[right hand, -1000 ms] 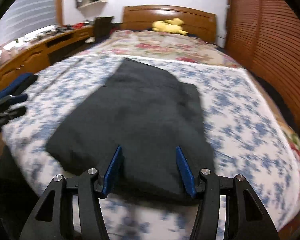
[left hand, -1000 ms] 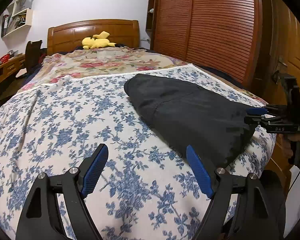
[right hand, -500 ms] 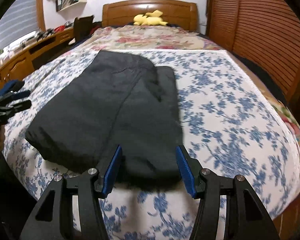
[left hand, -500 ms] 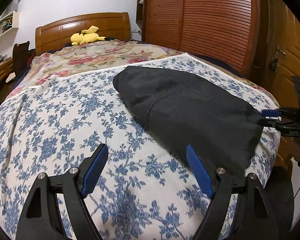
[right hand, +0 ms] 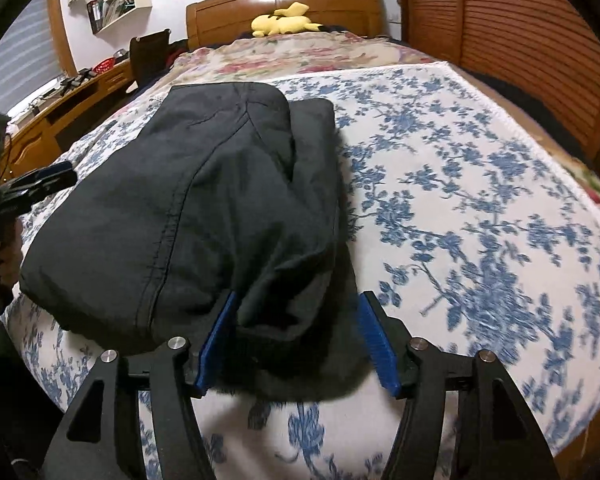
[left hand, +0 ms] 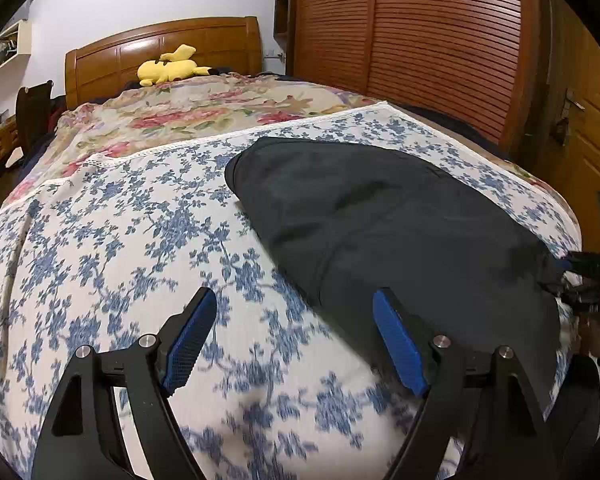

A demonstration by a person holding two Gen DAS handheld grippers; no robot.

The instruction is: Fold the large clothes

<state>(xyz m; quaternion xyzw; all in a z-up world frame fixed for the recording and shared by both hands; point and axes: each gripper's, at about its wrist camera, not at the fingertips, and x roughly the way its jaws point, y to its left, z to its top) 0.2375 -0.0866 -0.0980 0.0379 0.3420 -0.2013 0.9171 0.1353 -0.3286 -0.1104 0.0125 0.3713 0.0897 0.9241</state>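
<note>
1. The bed (left hand: 112, 240), under a blue-flowered cover, carries the work; a yellow plush toy (left hand: 168, 70) lies by the headboard, well apart.
2. The black garment (right hand: 204, 208) lies lengthwise near the foot of the bed, already doubled into a long narrow stack with a seam running down it; judging by that, the lengthwise folds are done and a crosswise fold is left.
3. The right gripper (right hand: 296, 340) straddles the garment's near end; its jaws are opening, cloth between them but not pinched.
4. The left gripper (left hand: 296, 340) hovers over bare cover just beside the garment's edge; jaws wide, holding nothing.
</note>
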